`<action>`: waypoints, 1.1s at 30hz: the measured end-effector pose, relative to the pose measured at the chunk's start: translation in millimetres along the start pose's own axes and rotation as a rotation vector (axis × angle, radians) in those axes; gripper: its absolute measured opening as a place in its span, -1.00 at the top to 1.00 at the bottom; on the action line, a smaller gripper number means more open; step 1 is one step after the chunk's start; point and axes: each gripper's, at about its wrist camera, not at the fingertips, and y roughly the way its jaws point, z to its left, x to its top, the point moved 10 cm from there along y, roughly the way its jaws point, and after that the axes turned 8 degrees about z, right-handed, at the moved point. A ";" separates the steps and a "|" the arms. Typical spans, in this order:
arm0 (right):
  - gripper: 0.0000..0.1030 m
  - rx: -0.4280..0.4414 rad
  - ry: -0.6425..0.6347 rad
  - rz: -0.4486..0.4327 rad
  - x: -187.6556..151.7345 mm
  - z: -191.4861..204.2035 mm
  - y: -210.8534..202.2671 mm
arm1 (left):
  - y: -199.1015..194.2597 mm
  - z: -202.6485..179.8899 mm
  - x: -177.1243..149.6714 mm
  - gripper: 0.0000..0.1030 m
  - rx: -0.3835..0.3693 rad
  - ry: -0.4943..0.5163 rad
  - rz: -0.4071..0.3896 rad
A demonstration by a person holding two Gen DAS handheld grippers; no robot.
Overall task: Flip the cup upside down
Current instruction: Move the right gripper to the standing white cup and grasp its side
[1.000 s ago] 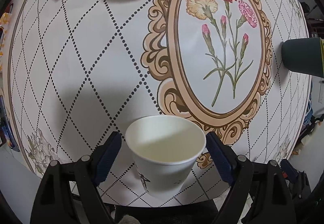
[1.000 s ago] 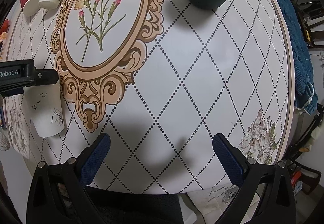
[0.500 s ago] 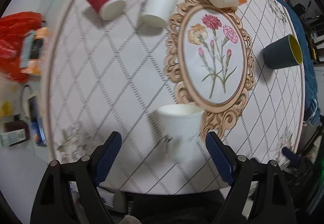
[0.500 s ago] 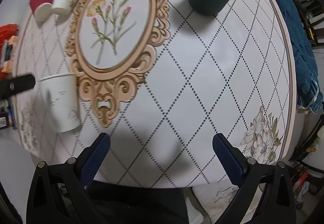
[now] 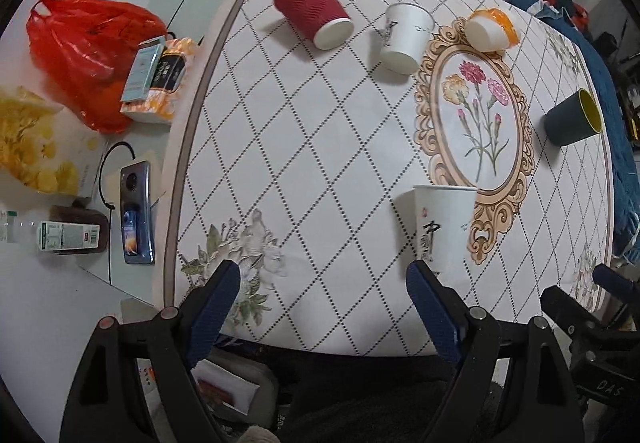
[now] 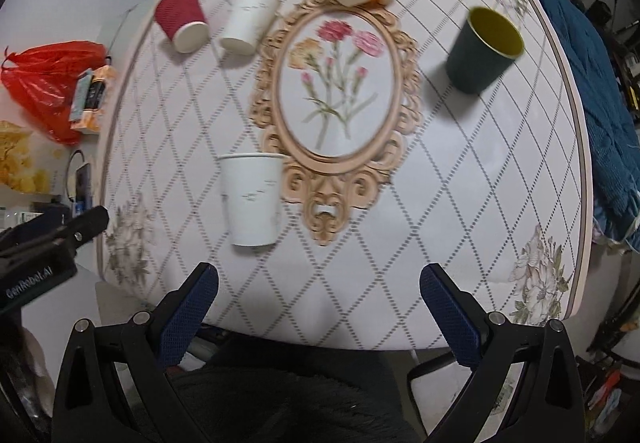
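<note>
A white paper cup (image 5: pixel 442 227) stands near the table's front edge, wide end away from me, beside the oval flower print; it also shows in the right wrist view (image 6: pixel 251 199). I cannot tell which end rests on the cloth. My left gripper (image 5: pixel 322 291) is open and empty, pulled back to the cup's left with its right finger (image 5: pixel 430 303) just below the cup. My right gripper (image 6: pixel 318 297) is open and empty at the front edge, right of the cup. A dark green cup (image 6: pixel 482 51) with a yellow inside stands at the right.
A red ribbed cup (image 5: pixel 310 13), another white paper cup (image 5: pixel 404 37) and an orange-and-white cup (image 5: pixel 492 29) stand along the far side. A red bag (image 5: pixel 84 51), boxes, a phone (image 5: pixel 136 213) and a bottle lie left of the patterned cloth (image 5: pixel 300 147). A blue cloth (image 6: pixel 592 95) hangs at the right.
My left gripper, open around the white cup a second ago, has drawn back, up and to the left, leaving the cup on the table. My right gripper has also pulled back.
</note>
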 end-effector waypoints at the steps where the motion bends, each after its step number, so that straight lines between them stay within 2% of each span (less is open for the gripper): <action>1: -0.99 -0.001 -0.007 -0.007 -0.2 8.8 -2.7 | 0.4 4.3 -1.7 -0.65 -0.006 -0.003 -0.002; 5: -0.99 -0.008 -0.021 -0.020 -0.6 26.8 -4.5 | 6.0 17.4 -7.2 -0.65 -0.012 -0.010 -0.002; 10: -0.99 -0.019 -0.059 0.002 -0.5 47.6 1.7 | 17.6 33.8 -9.8 -0.65 -0.044 -0.072 0.012; 13: -0.99 -0.051 -0.128 0.017 3.2 58.1 3.8 | 26.5 43.3 -6.3 -0.99 -0.032 -0.103 -0.004; 16: -0.99 -0.113 -0.288 -0.002 16.3 70.4 1.3 | 32.3 53.1 -3.2 -0.99 -0.006 -0.143 -0.021; 18: -0.99 -0.192 -0.467 -0.044 26.6 82.3 -3.5 | 37.8 57.8 -2.6 -0.99 -0.011 -0.175 -0.023; 20: -0.99 -0.331 -0.725 -0.082 31.8 96.8 -4.0 | 46.8 63.1 -3.2 -0.99 0.015 -0.199 -0.021; 21: -0.99 -0.429 -0.889 -0.112 33.1 105.0 -2.6 | 51.9 64.0 -4.2 -0.99 0.020 -0.205 -0.014; 24: -0.99 -0.627 -1.247 -0.164 28.4 120.2 7.0 | 67.9 66.4 -8.5 -0.99 0.033 -0.228 0.015; 27: -0.99 -0.805 -1.667 -0.174 8.9 129.1 31.0 | 82.0 67.6 -14.5 -0.99 0.035 -0.252 0.044; 33: -0.99 -1.078 -2.358 -0.167 -29.4 113.8 81.0 | 102.6 68.0 -21.9 -1.00 0.025 -0.291 0.076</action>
